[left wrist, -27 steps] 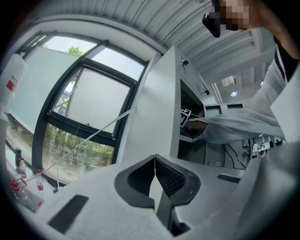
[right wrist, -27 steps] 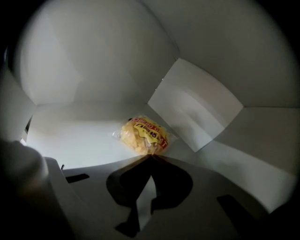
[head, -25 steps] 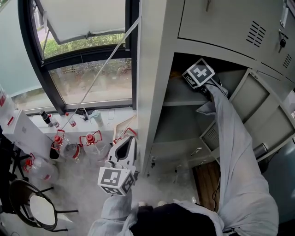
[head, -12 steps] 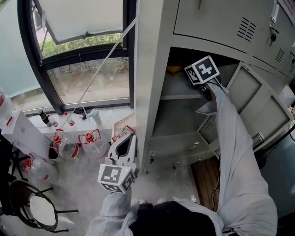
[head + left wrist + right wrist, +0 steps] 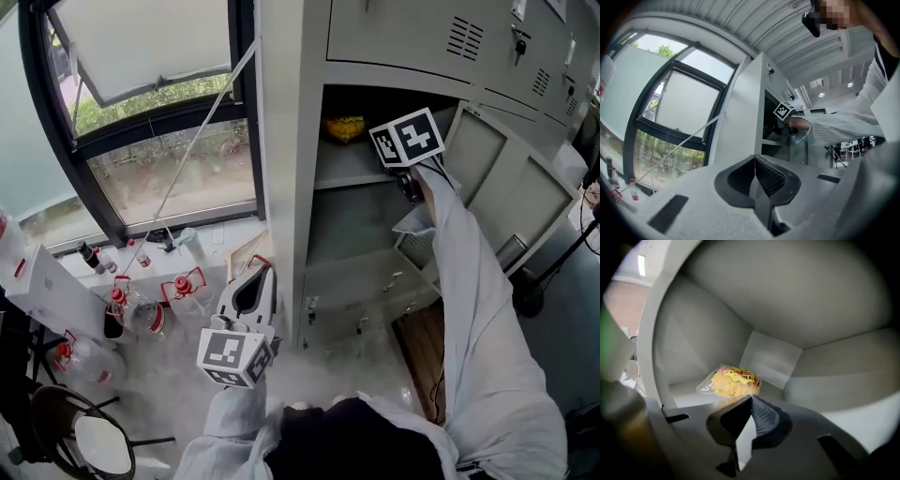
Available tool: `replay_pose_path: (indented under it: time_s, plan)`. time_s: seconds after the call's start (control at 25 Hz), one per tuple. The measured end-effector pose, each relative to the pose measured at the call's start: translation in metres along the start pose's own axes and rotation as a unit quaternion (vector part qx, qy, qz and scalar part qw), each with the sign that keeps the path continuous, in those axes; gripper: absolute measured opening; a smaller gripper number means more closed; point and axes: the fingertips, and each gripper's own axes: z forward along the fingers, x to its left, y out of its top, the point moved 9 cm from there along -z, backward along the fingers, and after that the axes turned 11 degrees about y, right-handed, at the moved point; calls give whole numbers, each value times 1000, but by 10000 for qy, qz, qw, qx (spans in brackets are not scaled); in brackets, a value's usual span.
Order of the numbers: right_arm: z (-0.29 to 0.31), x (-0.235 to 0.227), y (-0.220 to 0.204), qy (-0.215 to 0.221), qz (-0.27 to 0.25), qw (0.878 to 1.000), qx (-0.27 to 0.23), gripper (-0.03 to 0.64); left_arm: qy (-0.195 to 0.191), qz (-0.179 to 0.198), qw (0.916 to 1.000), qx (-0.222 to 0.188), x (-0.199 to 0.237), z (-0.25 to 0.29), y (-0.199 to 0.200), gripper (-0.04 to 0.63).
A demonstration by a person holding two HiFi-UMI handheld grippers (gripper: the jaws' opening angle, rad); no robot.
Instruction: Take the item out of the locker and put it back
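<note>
A crinkly clear plastic snack bag (image 5: pixel 731 381), stuffed with lumpy yellow pieces under a yellow and red label, is lying towards the back left corner of the smooth grey metal shelf (image 5: pixel 352 169) inside the open locker (image 5: pixel 291 187). The right claw (image 5: pixel 751 398) is pointing at it from just in front, its ribbed black pads closed together on nothing. The left claw (image 5: pixel 754 158), likewise closed and empty, is hanging outside the locker's left wall. Clear jugs with red caps (image 5: pixel 131 305) are standing on the dusty pale floor (image 5: pixel 178 384) below a dark-framed window (image 5: pixel 159 159).
</note>
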Motion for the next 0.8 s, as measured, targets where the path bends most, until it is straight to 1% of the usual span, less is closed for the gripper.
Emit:
replay_pose_path:
  time_s: [0.28, 0.56, 0.8]
  plan:
    - [-26, 13, -21, -258, 127, 9995, -112, 0, -284, 17, 9996, 86, -1, -9, -3, 9]
    - [-60, 36, -43, -462, 119, 9984, -314, 0, -570, 53, 9981, 246, -4, -13, -12, 9]
    - [-95, 53, -67, -560, 94, 9969, -535, 0, -679, 21, 9971, 346, -12, -11, -20, 9]
